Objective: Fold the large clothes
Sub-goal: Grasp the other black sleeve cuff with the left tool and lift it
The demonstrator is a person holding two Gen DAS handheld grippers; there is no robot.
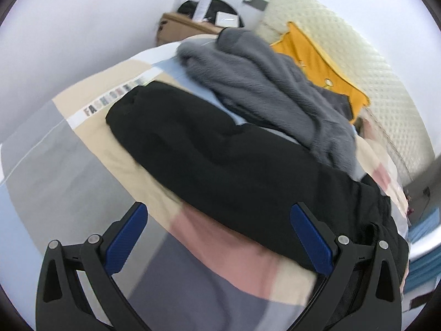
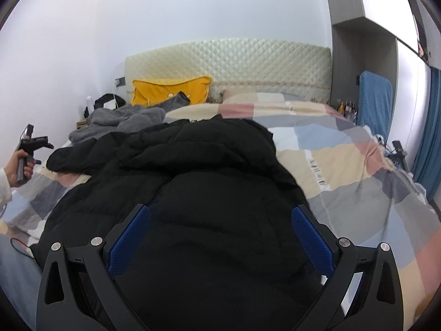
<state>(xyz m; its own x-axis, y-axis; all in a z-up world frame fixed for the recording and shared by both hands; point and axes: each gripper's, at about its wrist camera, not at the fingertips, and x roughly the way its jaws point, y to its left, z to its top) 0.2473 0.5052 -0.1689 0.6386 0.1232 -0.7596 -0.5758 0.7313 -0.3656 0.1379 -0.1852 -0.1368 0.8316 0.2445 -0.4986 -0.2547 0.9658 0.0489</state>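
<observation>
The black jacket (image 2: pixel 198 193) lies spread across the near half of the bed (image 2: pixel 358 165), probably laid flat so it can be folded on a broad, soft surface. Its hood end points toward the headboard (image 2: pixel 228 63), and one sleeve (image 1: pixel 171 127) stretches out to the jacket's left side. The right gripper (image 2: pixel 220 237) hangs over the jacket's body with its claw wide and empty. The left gripper (image 1: pixel 219 237) is off the jacket's left edge, beside the sleeve, also wide and holding nothing; I judge it is lining up for the sleeve. The jacket looks thick, puffy and matte, with soft rounded folds. A grey fleece garment (image 1: pixel 261 88) is piled beyond the jacket, toward a yellow pillow (image 2: pixel 171 89).
</observation>
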